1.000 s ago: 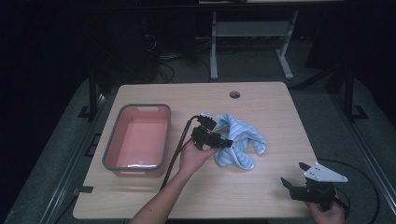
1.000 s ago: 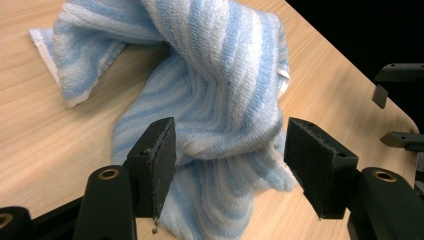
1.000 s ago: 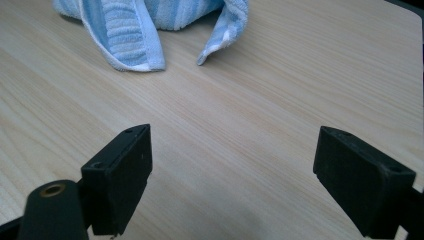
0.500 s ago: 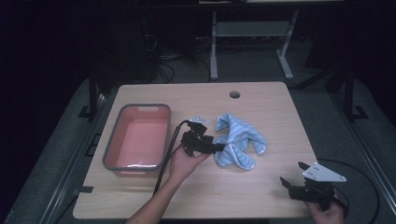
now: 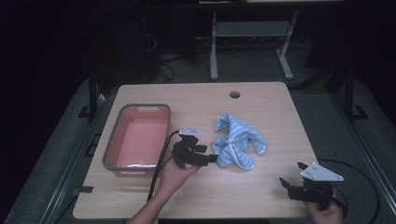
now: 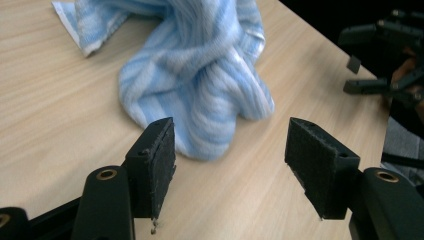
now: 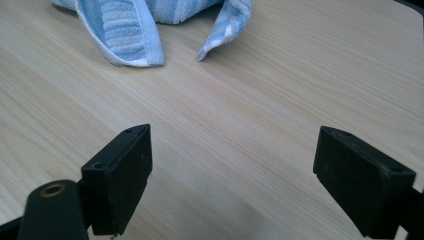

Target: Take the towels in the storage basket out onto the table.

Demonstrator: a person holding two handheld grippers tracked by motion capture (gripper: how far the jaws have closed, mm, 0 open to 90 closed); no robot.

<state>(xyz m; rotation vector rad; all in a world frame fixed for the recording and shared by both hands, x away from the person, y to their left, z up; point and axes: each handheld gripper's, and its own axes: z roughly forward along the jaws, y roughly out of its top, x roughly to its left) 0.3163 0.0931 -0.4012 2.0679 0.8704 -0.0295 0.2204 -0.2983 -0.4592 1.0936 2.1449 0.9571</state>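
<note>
- My left gripper (image 5: 208,158) is just beside the blue striped towel (image 5: 237,142), on the side where the tub is.
- In the left gripper view its 2 black jaws stand wide apart with nothing between them, and the towel (image 6: 200,75) lies a little in front of them.
- The pads (image 6: 160,165) do not touch the towel.
- The towel is bunched up in a soft heap near the middle of the wooden table (image 5: 261,102).
- It lies flat on the table top and nothing holds it.
- My right gripper (image 5: 287,184) is near the front right corner of the table, well apart from the towel.
- In the right gripper view its 2 jaws are open wide too, with just bare wood between them.
- In that view 2 corners of the towel (image 7: 125,35) lie farther off on the wood.
- A pink tub with a grey rim (image 5: 135,108) sits on the left part of the table, near my left hand (image 5: 175,175).
- The tub and the towel are apart, and my left gripper is between them.
- A small round hole (image 5: 234,94) is in the table near its far edge.
</note>
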